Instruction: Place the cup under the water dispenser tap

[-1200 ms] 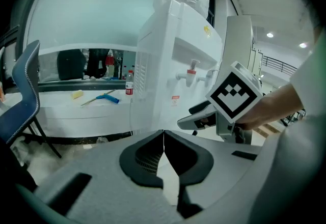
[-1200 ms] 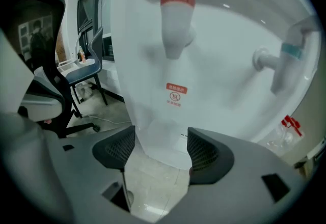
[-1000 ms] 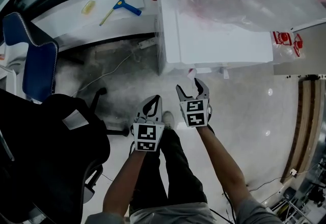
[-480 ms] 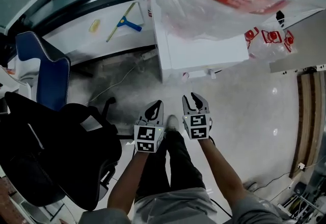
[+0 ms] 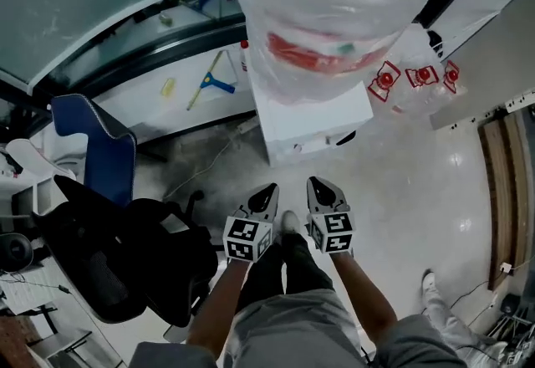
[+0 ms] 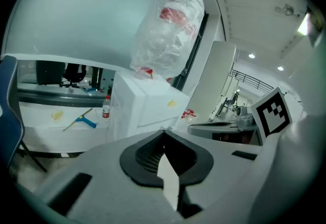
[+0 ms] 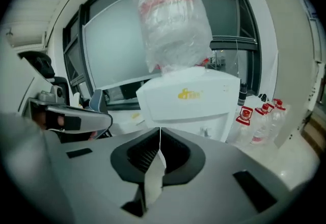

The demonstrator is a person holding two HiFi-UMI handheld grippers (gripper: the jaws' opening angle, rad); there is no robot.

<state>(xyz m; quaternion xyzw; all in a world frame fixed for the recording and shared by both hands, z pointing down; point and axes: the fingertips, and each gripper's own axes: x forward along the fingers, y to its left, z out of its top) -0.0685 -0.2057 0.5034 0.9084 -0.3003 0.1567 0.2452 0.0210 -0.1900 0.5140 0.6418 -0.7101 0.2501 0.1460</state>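
The white water dispenser point(image 5: 313, 120) stands ahead of me with its bottle point(image 5: 330, 7) wrapped in clear plastic. Its taps point(image 7: 206, 131) show small on the front in the right gripper view. No cup shows in any view. My left gripper point(image 5: 266, 193) and right gripper point(image 5: 322, 188) are held side by side short of the dispenser, above my legs. Both point toward it. In the left gripper view the left gripper point(image 6: 164, 130) is shut with nothing between its tips. The right gripper point(image 7: 160, 129) is likewise shut and empty.
A blue chair point(image 5: 104, 153) and a black chair point(image 5: 125, 258) stand at the left. A blue-and-yellow squeegee point(image 5: 209, 84) lies on the white ledge behind. Red-capped plastic bottles point(image 5: 418, 78) stand right of the dispenser. A cable point(image 5: 201, 170) runs over the floor.
The right gripper's jaws went from open to shut. Both grippers rose together, and the head view swung up, so the wrapped bottle now fills the top.
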